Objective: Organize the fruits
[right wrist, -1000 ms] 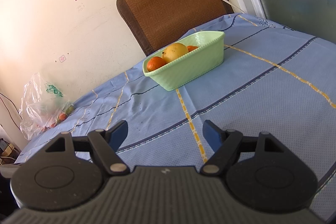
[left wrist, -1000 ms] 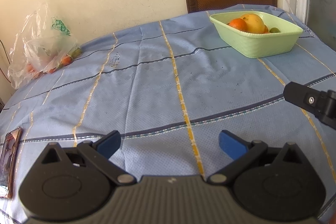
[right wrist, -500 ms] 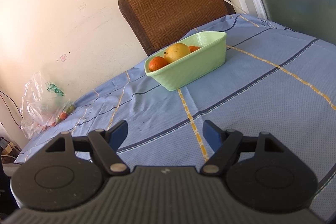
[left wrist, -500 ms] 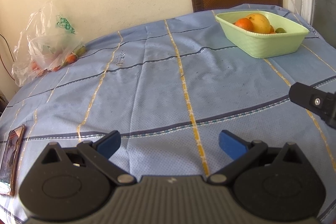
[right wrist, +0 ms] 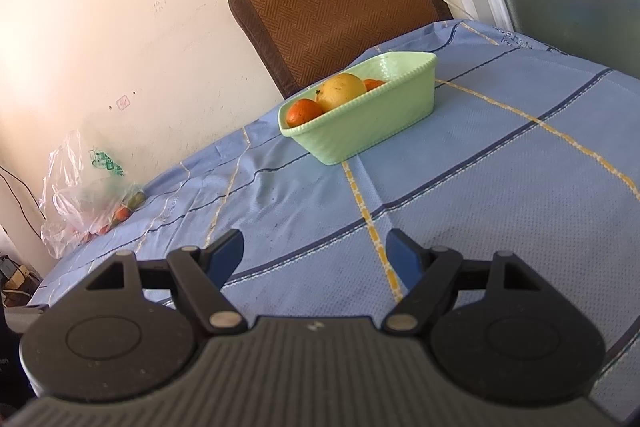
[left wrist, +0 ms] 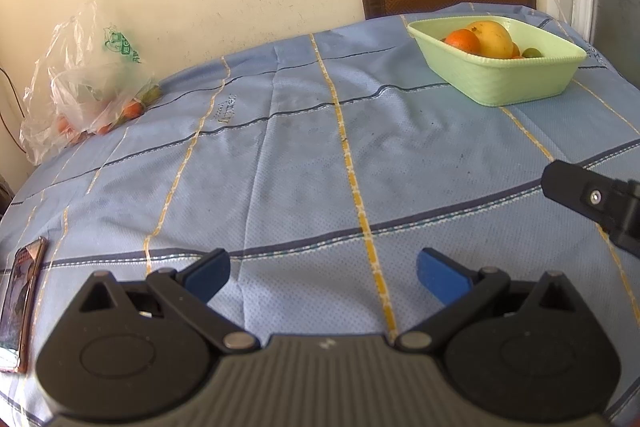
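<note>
Shift since a second back: almost nothing had moved on the table; the left wrist view alone had drifted a little, so the basket sat slightly further right and higher in it than before, while the right wrist view matched.
Tablecloth (left wrist: 304,163): blue checked cloth lay flat over the table, bare between both grippers and the fruit.
Plastic bag (left wrist: 86,79): thin, crinkled and limp, it slumped against the wall at the far left edge, well apart from the basket; small orange and green fruits showed through it, though their number could not be counted through the film.
Bag handling: probably light and shapeless, slippery film that would bunch; a pinch on the gathered top looked safer than squeezing the fruit inside.
Green basket (right wrist: 372,123): stiff ribbed plastic, it stood at the far right, holding the sorted fruit; its rim offered a firm hold.
Yellow fruit (right wrist: 341,91): the largest piece, round and smooth, likely heavy and prone to rolling; it wanted a wide grasp across its middle.
Orange (right wrist: 304,111): small, firm-skinned, lying beside the yellow fruit against the near wall.
Left gripper (left wrist: 322,275): jaws stood wide apart, nothing between them, clear above the cloth.
Right gripper (right wrist: 316,255): jaws likewise spread, empty, touching nothing.
</note>
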The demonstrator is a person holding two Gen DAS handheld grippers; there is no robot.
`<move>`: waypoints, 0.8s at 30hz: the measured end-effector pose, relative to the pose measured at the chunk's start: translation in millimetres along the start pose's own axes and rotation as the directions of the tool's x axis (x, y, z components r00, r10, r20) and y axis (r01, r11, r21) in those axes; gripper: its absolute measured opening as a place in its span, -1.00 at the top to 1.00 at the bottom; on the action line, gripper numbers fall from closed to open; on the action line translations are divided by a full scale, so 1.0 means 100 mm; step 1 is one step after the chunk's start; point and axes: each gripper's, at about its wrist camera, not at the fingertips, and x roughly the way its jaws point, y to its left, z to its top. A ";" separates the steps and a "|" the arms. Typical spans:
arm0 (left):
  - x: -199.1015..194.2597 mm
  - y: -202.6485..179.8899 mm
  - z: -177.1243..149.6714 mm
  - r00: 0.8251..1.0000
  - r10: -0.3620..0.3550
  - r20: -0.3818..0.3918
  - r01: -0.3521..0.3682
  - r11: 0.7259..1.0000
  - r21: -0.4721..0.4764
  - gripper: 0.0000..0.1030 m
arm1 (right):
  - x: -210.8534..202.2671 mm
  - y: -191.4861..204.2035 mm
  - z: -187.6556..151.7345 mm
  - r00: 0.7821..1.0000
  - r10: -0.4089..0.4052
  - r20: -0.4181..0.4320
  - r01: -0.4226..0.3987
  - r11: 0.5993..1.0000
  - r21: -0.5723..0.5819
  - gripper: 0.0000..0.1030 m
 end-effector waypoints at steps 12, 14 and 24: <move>-0.01 0.00 -0.01 1.000 -0.001 0.005 0.001 1.000 0.004 -1.00 | -0.01 0.00 -0.01 1.000 -0.003 0.006 0.003 1.000 0.000 -0.56; -0.01 0.00 -0.01 1.000 0.000 0.005 0.000 1.000 0.008 -1.00 | -0.01 0.00 -0.01 1.000 -0.001 0.003 0.001 1.000 0.002 -0.56; -0.02 -0.01 0.00 1.000 -0.011 0.007 0.011 1.000 0.012 -1.00 | -0.02 -0.02 0.01 1.000 -0.004 0.006 0.004 1.000 0.003 -0.56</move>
